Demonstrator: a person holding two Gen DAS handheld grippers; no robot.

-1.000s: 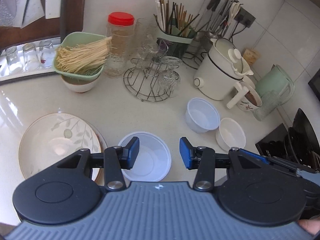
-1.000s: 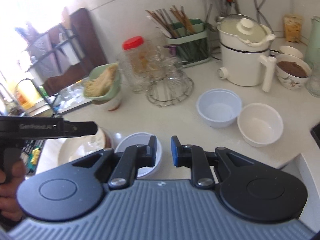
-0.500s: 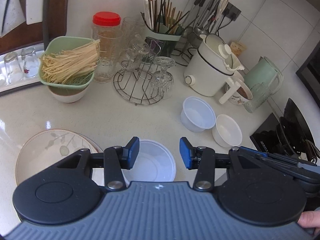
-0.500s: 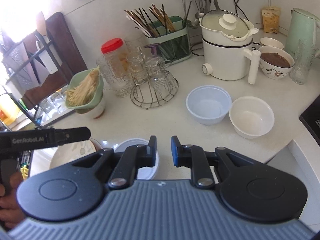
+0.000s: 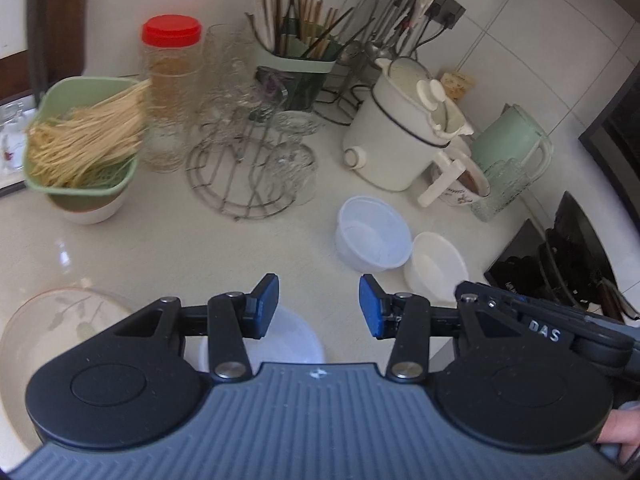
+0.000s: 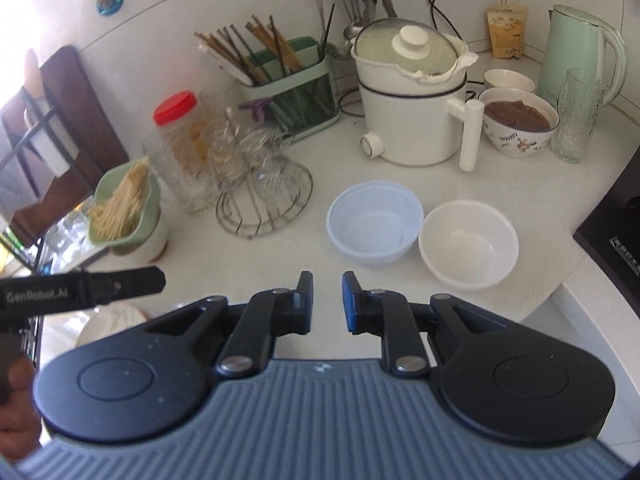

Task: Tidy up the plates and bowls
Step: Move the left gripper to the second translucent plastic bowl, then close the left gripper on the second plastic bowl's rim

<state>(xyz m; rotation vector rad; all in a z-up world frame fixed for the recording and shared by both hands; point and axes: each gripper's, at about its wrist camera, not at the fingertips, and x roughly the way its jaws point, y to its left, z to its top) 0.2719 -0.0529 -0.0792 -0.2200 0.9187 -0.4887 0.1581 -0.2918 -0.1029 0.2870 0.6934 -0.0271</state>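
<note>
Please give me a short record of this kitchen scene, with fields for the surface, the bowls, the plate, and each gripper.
surface: white counter
bowls: translucent bowl and white bowl, side by side, both empty
third bowl: under the left gripper, partly hidden
plate: leaf-pattern plate, left of the third bowl
left gripper: open, holds nothing
right gripper: narrow gap, holds nothing
</note>
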